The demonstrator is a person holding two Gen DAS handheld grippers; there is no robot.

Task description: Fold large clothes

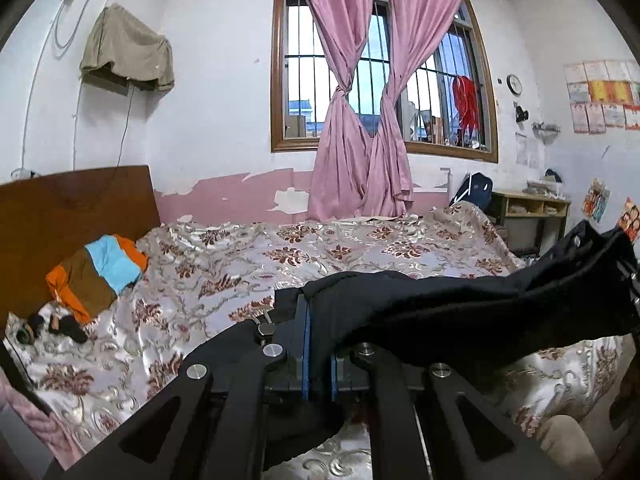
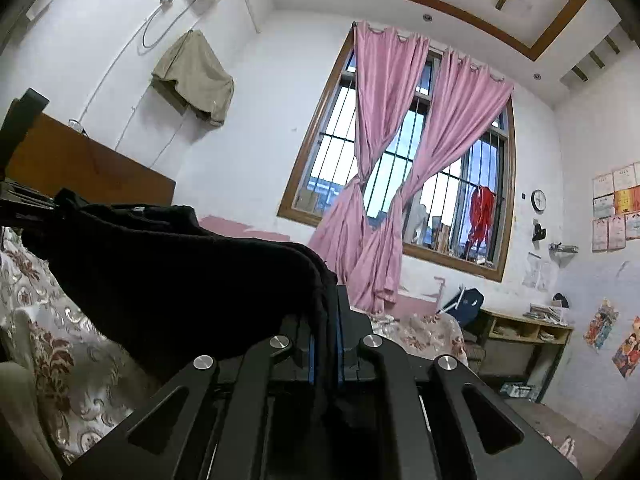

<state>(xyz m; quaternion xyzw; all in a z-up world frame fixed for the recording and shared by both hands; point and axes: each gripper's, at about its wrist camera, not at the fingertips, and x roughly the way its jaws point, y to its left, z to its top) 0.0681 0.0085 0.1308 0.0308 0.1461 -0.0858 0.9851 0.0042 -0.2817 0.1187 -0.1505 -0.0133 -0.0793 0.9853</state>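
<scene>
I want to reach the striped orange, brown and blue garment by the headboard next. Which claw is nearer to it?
Left. The left claw holds the black garment on the striped garment's side; the right claw holds the other end, farther away.

L gripper (image 1: 320, 344) & R gripper (image 2: 325, 344): fingers clamped tight, both raised.

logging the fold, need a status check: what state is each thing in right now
left gripper: shut on black garment
right gripper: shut on black garment
black garment: lifted, stretched between the two grippers
striped garment: crumpled on the bed
curtains: tied in the middle
bed: covered by floral spread
</scene>
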